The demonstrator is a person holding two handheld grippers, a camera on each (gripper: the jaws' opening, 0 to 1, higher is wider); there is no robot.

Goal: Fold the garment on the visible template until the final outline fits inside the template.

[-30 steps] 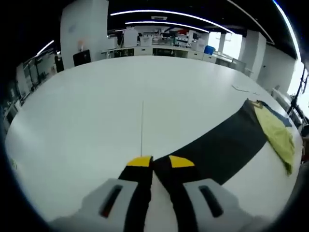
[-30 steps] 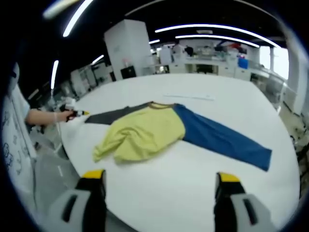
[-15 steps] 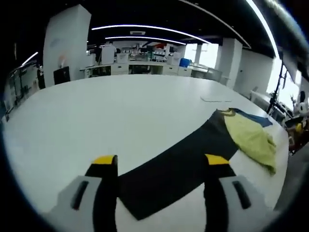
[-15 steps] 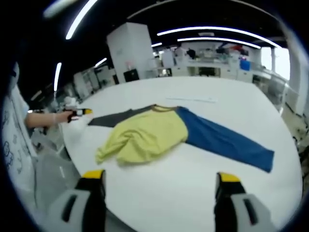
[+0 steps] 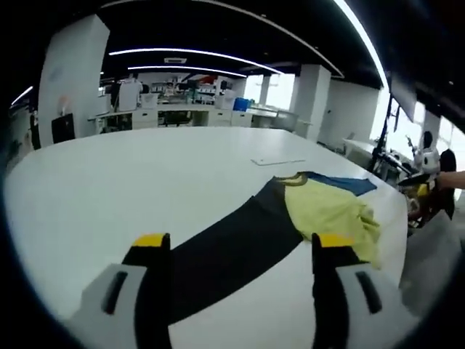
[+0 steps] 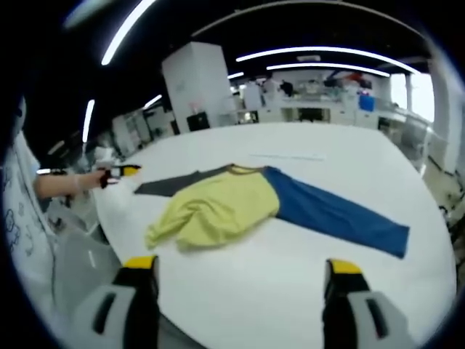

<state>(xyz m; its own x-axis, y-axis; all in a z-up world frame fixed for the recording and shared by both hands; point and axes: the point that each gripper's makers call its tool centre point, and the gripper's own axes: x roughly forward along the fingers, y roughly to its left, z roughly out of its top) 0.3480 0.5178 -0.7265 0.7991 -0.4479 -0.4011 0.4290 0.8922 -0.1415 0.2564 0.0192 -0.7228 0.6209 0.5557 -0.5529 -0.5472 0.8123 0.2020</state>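
Left gripper view has your left gripper (image 5: 236, 243) spread wide over the garment's black sleeve (image 5: 218, 251) on the white table (image 5: 109, 182) (your right gripper (image 6: 236, 265) gapes too, garment (image 6: 247, 203) beyond).

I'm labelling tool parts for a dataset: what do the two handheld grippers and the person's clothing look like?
Both the left gripper and the right gripper have two black jaws with yellow tips, mounted on light grey bodies that each carry a dark slot. The right gripper view also shows a light printed garment at its left edge, apparently the person's. No cables are visible.
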